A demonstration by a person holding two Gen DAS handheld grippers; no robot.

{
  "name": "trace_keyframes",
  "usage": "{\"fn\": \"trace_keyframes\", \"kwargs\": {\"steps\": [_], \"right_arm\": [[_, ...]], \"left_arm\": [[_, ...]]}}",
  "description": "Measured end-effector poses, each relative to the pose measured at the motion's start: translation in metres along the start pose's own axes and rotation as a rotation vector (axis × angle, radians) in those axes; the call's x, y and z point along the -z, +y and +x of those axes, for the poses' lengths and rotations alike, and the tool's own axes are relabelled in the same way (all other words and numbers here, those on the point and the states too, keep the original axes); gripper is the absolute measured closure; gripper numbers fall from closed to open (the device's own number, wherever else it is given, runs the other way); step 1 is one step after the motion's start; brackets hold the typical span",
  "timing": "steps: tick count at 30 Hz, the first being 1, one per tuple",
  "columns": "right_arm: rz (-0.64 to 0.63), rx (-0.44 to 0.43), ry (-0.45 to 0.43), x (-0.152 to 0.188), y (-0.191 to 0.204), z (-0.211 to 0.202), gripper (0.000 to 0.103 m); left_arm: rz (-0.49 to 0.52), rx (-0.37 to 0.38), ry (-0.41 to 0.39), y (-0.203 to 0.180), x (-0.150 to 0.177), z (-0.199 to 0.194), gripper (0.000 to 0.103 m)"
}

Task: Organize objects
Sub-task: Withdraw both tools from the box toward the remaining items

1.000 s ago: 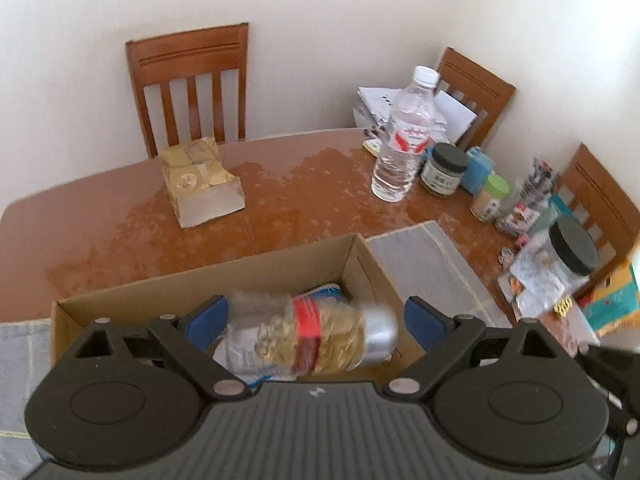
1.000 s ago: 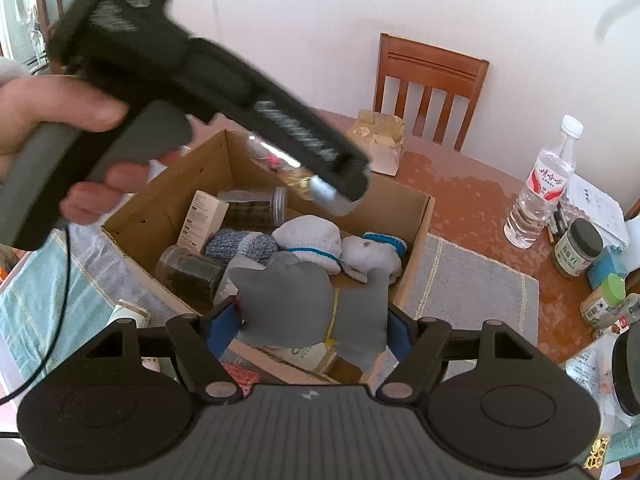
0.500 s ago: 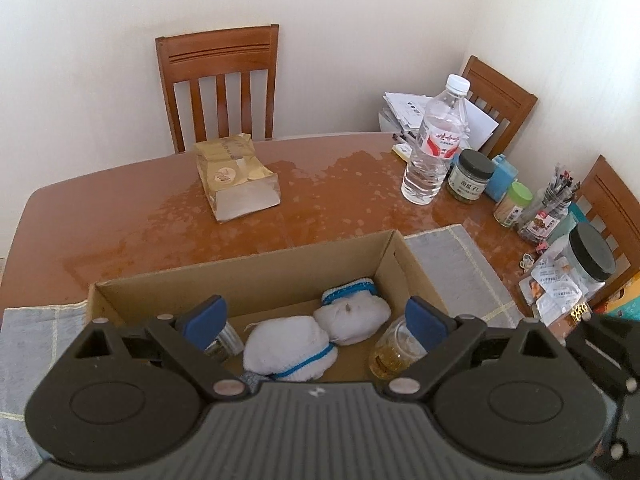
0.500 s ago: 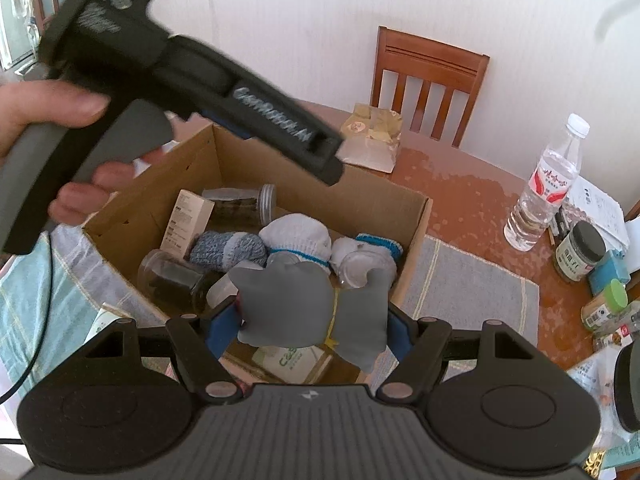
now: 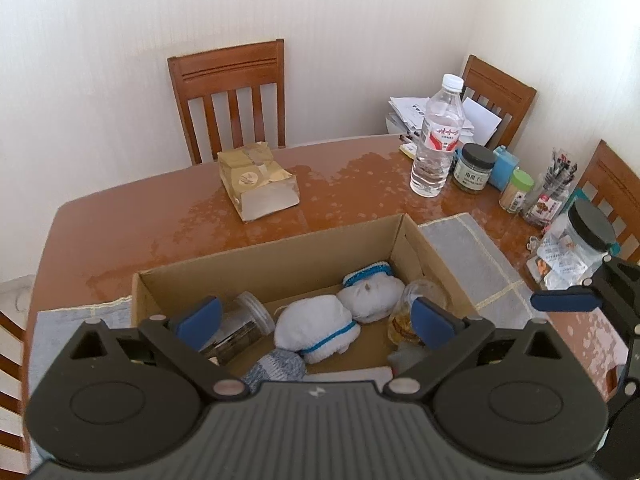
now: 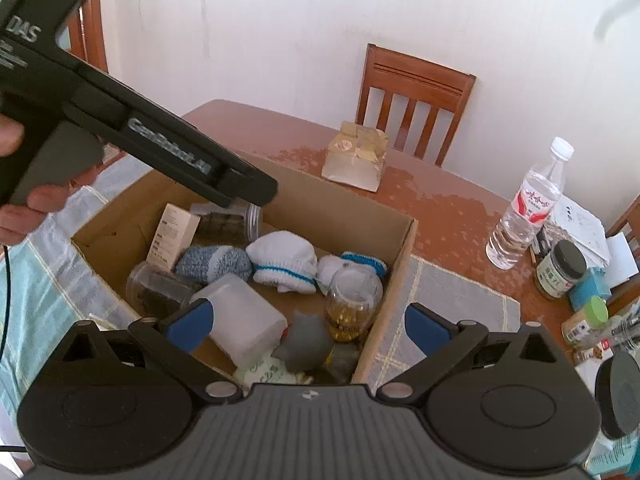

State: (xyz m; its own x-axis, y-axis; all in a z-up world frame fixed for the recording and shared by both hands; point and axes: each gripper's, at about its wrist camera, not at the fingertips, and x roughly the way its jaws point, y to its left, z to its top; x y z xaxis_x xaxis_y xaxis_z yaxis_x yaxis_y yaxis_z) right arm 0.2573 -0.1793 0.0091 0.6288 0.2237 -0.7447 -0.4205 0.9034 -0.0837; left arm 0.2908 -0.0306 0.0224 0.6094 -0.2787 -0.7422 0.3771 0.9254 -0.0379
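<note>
An open cardboard box [image 5: 280, 256] [image 6: 340, 216] sits on the wooden table and holds white socks [image 5: 316, 328], a grey sock [image 6: 214, 262], jars and a small carton. My left gripper [image 5: 316, 322] hovers over the box, its jaws opening with nothing between them. A jar of golden contents [image 5: 404, 320] [image 6: 352, 300] lies in the box's right end. My right gripper [image 6: 308, 325] is over the box's near right corner, jaws opening wide. A grey cloth piece [image 6: 308, 340] lies loose in the box below them, touching neither pad.
On the table behind the box are a brown paper bag [image 5: 258, 182] and a water bottle [image 5: 436, 148], with jars [image 5: 474, 166], pens and papers at the right. A grey placemat [image 6: 452, 320] lies right of the box. Wooden chairs [image 5: 232, 96] line the far side.
The left gripper let the golden jar drop into the box and drew back. The right gripper's jaws sprang apart and the grey cloth fell from them into the box.
</note>
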Motion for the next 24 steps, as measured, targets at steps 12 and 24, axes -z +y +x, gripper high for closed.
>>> {"fn": "trace_keyframes", "kwargs": {"steps": [12,24], "right_arm": [[0.071,0.027,0.03,0.028,0.009,-0.01,0.0],[0.267,0.06,0.086,0.077,0.009,-0.006,0.0]], "left_arm": [[0.028,-0.005,-0.014,0.0,0.036,-0.03,0.002],[-0.007,0.033,0.014,0.003,0.094,-0.051,0.002]]}}
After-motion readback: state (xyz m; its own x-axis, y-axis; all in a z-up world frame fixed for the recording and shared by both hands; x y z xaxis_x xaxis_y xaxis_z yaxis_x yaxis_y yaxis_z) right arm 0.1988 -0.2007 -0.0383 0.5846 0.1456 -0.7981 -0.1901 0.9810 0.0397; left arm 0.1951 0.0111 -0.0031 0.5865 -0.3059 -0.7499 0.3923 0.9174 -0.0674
